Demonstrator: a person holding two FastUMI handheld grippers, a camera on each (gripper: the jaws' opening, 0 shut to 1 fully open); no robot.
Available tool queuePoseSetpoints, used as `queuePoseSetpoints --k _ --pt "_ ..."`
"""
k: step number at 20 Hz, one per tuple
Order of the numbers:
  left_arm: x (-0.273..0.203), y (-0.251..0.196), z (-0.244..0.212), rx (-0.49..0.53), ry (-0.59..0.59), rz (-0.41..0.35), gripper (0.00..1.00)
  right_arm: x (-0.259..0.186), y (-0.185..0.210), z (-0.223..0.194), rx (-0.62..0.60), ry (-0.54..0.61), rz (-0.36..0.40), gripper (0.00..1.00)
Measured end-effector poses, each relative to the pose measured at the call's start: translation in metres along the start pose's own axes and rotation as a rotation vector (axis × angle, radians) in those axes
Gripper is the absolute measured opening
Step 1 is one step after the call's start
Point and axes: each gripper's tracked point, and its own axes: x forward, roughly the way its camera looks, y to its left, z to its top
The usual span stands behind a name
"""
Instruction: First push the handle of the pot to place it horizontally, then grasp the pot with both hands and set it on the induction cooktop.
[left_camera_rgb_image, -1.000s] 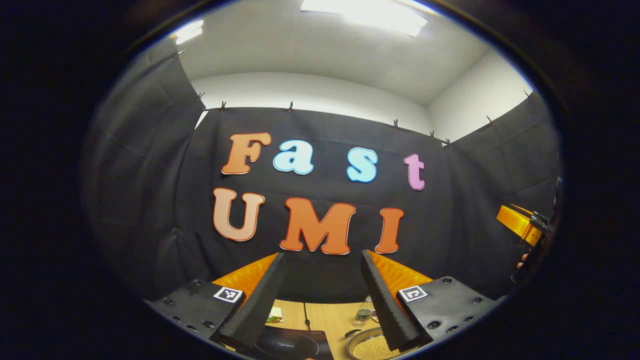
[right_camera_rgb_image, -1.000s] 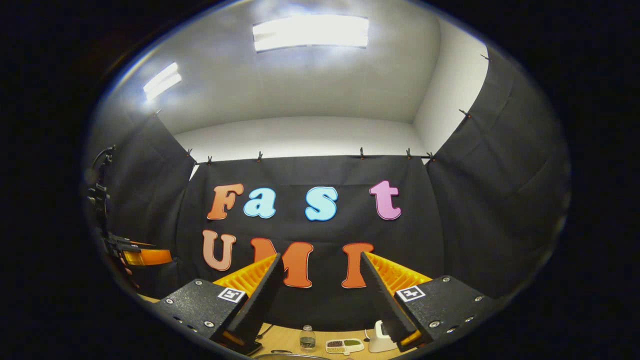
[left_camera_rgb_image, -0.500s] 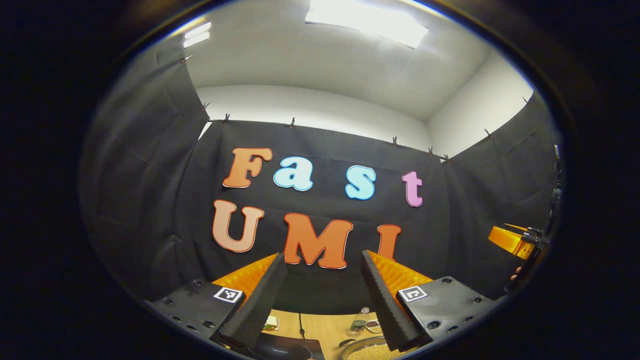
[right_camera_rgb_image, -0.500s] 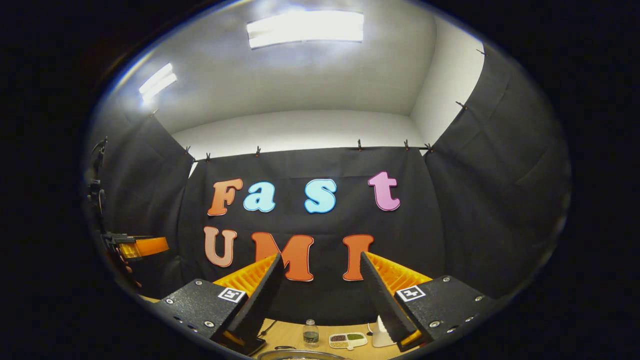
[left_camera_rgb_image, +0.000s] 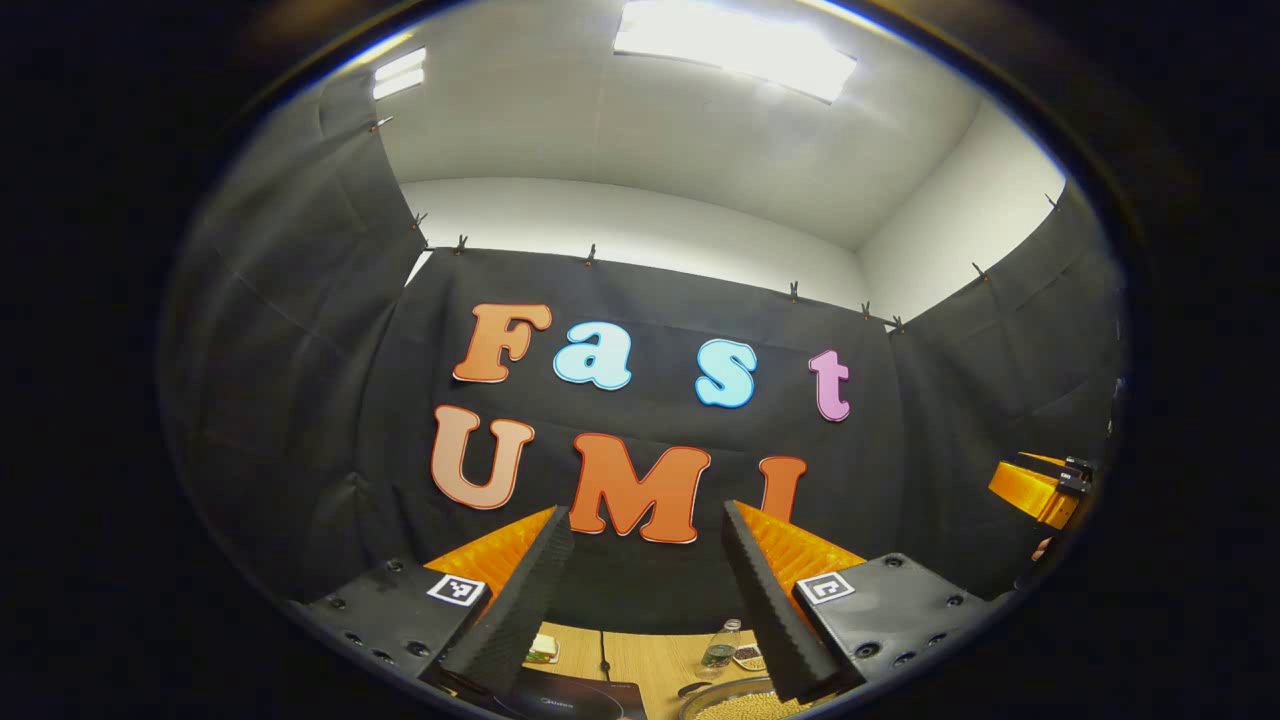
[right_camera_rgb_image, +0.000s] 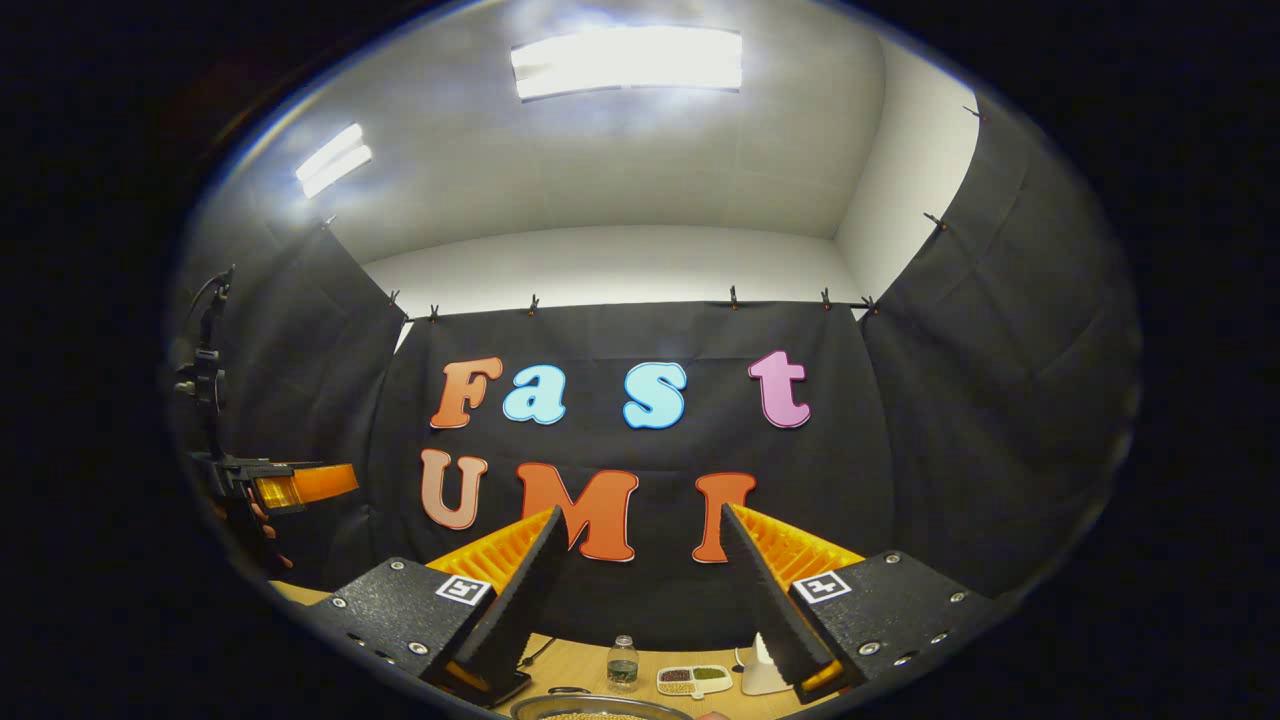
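Two grippers, both raised well above the wooden table (left_camera_rgb_image: 640, 650) and aimed at the booth's back wall rather than down at the work. Left gripper (left_camera_rgb_image: 640, 590): fingers spread wide, nothing between them; right gripper (right_camera_rgb_image: 640, 590): likewise spread and empty. Compared with a second ago, barely any change: a slight tilt of each camera, so less of the table at the bottom edge than before, the pot (left_camera_rgb_image: 730, 700) now a mere sliver of rim and pale grain-like filling low in the left gripper view, beside the dark induction cooktop (left_camera_rgb_image: 580, 695). Same pot rim (right_camera_rgb_image: 600, 708) at the very bottom of the right gripper view, in front of a small bottle (right_camera_rgb_image: 622, 663), a compartment dish (right_camera_rgb_image: 693, 680) and a white object (right_camera_rgb_image: 765, 675). Handle hidden, so no telling its angle. Judged from this: still the start, nothing touched, handle push not yet begun. Needs both grippers lowered and pitched down toward the pot first.
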Motion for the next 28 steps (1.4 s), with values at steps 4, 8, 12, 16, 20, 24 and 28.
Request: queuePoseSetpoints --k 4,8,12,16,20,24,28 --pt "0.000 -0.004 -0.009 0.002 0.017 -0.001 0.97 -0.010 -0.003 -0.022 -0.001 0.055 -0.003 0.94" --pt "-0.001 -0.002 -0.011 0.018 0.015 0.011 0.98 -0.022 -0.003 -0.052 0.012 0.143 0.013 0.94" --pt "-0.002 -0.002 -0.016 0.028 0.025 0.017 0.98 -0.033 -0.007 -0.082 0.010 0.223 0.016 0.91" --pt "-0.002 -0.002 -0.026 0.034 0.047 0.017 0.97 -0.049 -0.006 -0.111 0.012 0.288 0.036 0.86" --pt "-0.006 -0.003 -0.023 0.071 0.031 0.028 0.97 -0.063 -0.004 -0.157 -0.011 0.409 0.080 0.82" --pt "-0.008 -0.004 -0.023 0.087 0.017 0.039 0.97 -0.086 0.009 -0.198 0.030 0.523 0.131 0.63" --pt "-0.007 -0.003 -0.031 0.089 0.037 0.044 0.98 -0.106 0.022 -0.241 0.031 0.650 0.182 0.43"
